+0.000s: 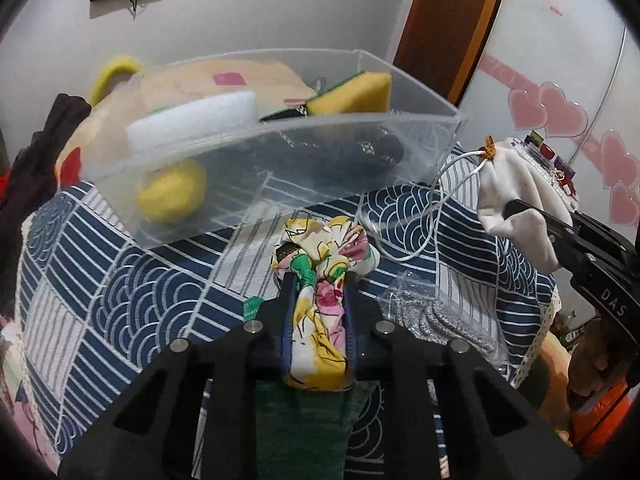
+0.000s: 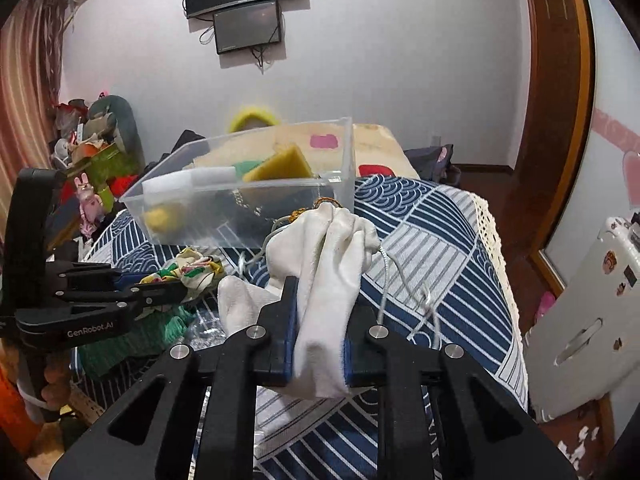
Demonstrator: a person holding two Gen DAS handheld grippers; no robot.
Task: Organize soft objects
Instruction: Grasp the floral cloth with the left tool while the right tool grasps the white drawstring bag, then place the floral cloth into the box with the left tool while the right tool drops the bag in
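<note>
My left gripper is shut on a floral fabric scrunchie and holds it just above the blue patterned tablecloth, in front of a clear plastic bin. The bin holds a yellow-green sponge, a white foam block, a yellow ball and something dark. My right gripper is shut on a white drawstring pouch and holds it up near the bin. The pouch also shows at the right of the left wrist view. The left gripper with the scrunchie shows at the left of the right wrist view.
A green knit cloth and a bagged silver item lie on the table near me. A large beige plush sits behind the bin. A door frame and a white appliance stand to the right.
</note>
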